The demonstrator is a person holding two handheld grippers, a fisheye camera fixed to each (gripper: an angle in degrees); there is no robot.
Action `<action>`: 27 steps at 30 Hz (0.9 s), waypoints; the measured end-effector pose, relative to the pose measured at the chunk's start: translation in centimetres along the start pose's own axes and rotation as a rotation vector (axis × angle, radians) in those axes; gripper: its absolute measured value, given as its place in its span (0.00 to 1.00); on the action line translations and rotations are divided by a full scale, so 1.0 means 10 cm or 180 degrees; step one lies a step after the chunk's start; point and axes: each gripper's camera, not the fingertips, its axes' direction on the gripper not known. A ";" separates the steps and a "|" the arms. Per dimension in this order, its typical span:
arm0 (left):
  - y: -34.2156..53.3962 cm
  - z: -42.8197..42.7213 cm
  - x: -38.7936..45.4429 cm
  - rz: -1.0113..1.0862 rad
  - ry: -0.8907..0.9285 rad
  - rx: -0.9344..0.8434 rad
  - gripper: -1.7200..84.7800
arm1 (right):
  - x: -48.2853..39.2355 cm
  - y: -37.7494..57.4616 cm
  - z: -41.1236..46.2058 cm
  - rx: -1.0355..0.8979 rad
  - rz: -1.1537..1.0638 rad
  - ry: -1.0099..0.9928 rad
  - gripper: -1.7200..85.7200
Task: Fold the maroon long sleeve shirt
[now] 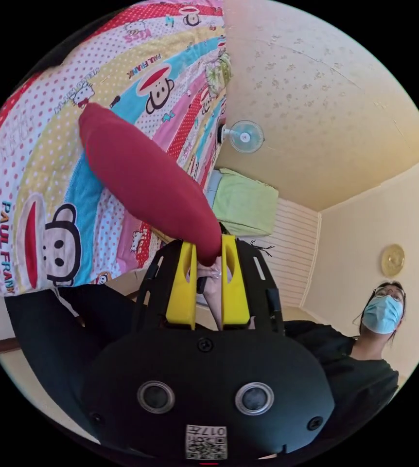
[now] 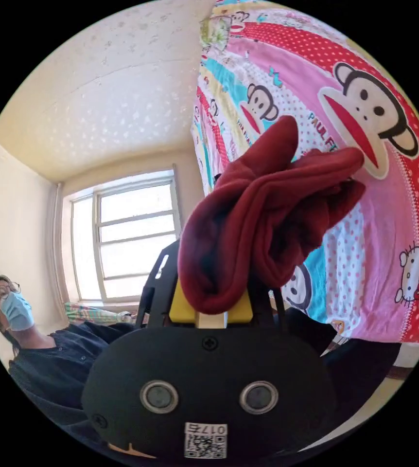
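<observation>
- In the left gripper view, the left gripper [image 1: 208,260] has its yellow jaws closed on an end of the maroon long sleeve shirt [image 1: 146,180], which stretches away as a smooth, taut tube, likely a sleeve or a rolled edge.
- In the right gripper view, the right gripper [image 2: 212,304] carries a thick bunch of the same shirt [image 2: 263,219] heaped over its jaws; the cloth hides the tips, so I cannot tell whether they are pinching it or only bearing it.
- The shirt hangs between the two grippers, lifted off the cartoon-print bedsheet [image 1: 49,160] that lies behind it in both views.
- The step in hand looks like an early one: raising and spreading the garment before any fold.
- To do it well, draw the two grippers apart so the bunch on the right side shakes out, then find a shoulder or hem corner on that side.
- Lay it flat on the sheet with the sleeves out before folding.
- Risk: the wad may slip off the right gripper if it is not truly clamped.
</observation>
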 end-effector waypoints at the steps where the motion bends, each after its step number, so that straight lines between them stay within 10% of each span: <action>1: 0.06 -0.25 0.10 0.0078 0.0016 0.0079 0.11 | -0.15 0.02 0.25 -0.0103 -0.0113 -0.0046 0.12; 10: 0.37 -1.88 1.02 0.1157 -0.0507 0.0871 0.11 | -1.20 -0.10 2.27 -0.0789 -0.0869 -0.0666 0.11; 16: 0.50 -2.21 0.34 0.0169 -0.1340 0.1205 0.16 | -0.80 -0.01 3.16 -0.1044 -0.0183 -0.0019 0.12; 27: 0.87 -1.64 -1.05 -0.0666 -0.1268 0.0378 0.11 | 0.13 1.58 0.86 -0.0098 0.0857 0.1689 0.04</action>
